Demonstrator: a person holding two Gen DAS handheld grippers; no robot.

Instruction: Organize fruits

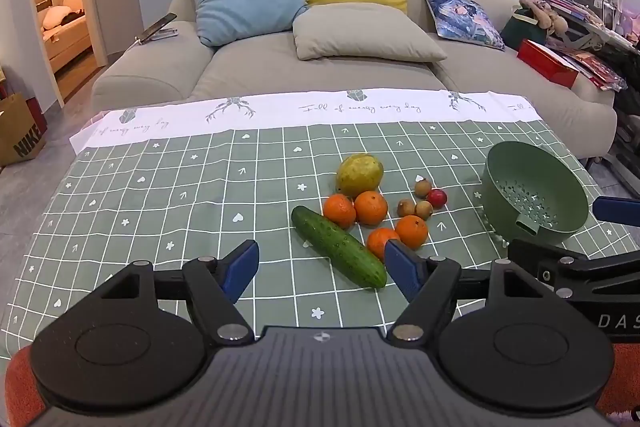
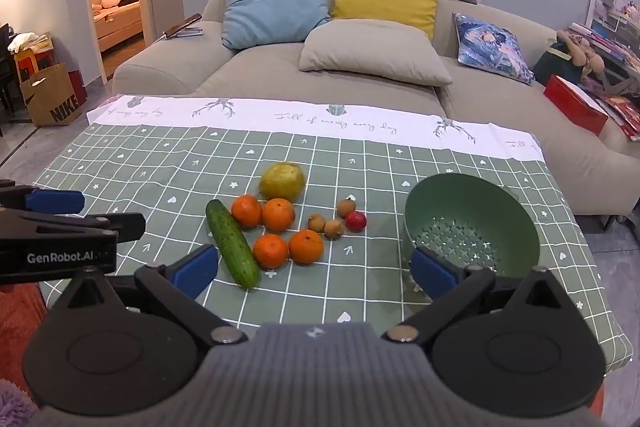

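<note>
Fruits lie in a loose cluster on the green checked cloth of the surface [image 2: 160, 163], all to the left of the green colander [image 2: 472, 227]. Counted: four oranges [image 2: 277, 214], one yellow-green pear-like fruit [image 2: 282, 182] just behind them, three small brown round fruits [image 2: 334, 229], one small red fruit [image 2: 355, 221] nearest the colander, and one cucumber [image 2: 233, 243] lying slantwise on the side of the oranges away from the colander. Two oranges sit side by side behind, touching; two more sit in front of them.

The colander stands tilted, its perforated bottom bare, with nothing in it.

Both tools hang above the near edge of the surface, angled downward. The left tool [image 1: 322, 269] has its blue pads spread wide, released, with the near end of the cucumber seen between them but untouched. The right tool [image 2: 316, 273] is also spread wide and grasps nothing; its right pad shows in front of the colander's near rim.
</note>
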